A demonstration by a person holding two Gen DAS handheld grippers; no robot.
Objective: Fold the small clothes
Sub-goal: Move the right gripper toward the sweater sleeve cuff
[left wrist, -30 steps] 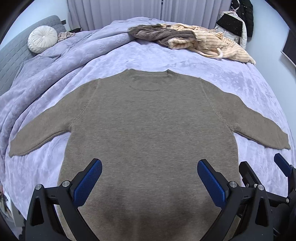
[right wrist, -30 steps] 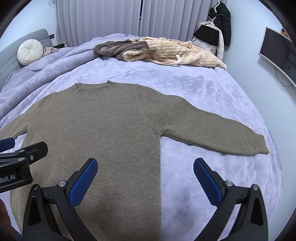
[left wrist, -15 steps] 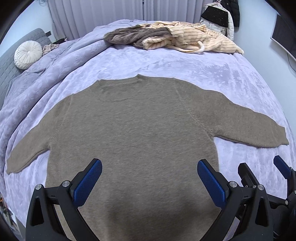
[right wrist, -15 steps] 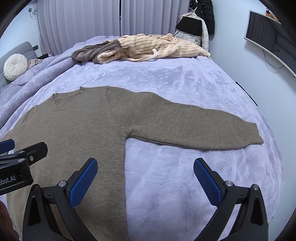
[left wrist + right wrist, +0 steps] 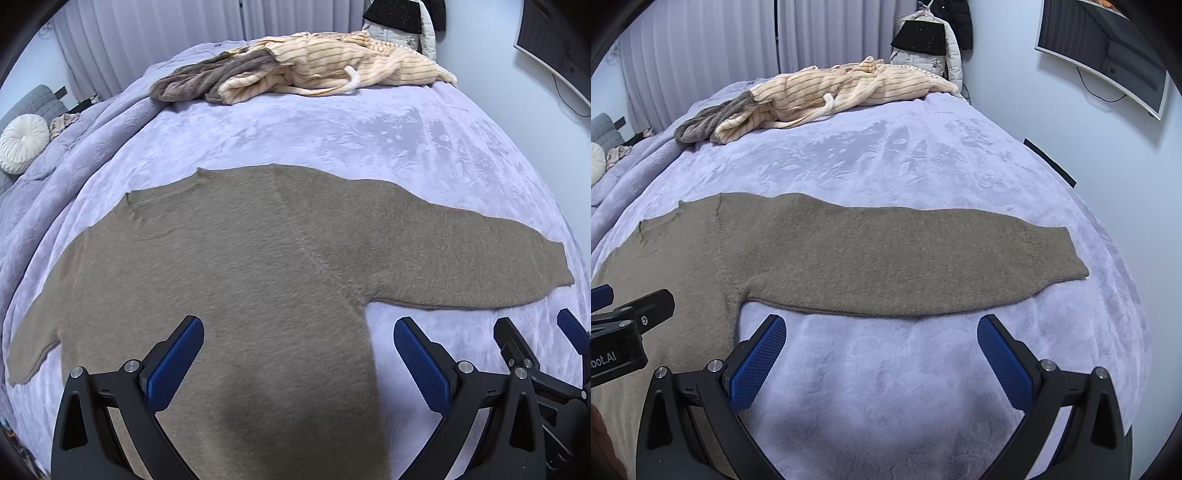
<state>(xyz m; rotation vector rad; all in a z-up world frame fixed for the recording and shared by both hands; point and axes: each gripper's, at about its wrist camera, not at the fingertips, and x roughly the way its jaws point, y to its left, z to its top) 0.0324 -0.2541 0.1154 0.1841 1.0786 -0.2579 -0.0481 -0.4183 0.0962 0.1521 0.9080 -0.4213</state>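
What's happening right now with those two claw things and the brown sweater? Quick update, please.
Left gripper open, right gripper open, both empty. Brown sweater flat, unfolded, sleeves out. Striped clothes pile far off, nothing in the way.

Home bedroom. Large bed [image 5: 332,140] under lavender plush blanket fills view. Round white cushion [image 5: 22,142] on grey upholstered headboard [image 5: 35,105] at 10 o'clock. Pleated curtains [image 5: 713,51] across far wall, 12 o'clock. Jackets [image 5: 938,40] hanging at 1 o'clock. Wall-mounted curved screen [image 5: 1104,55] at 2 o'clock. Heap of striped cream and brown clothes [image 5: 827,99] on far side of bed.
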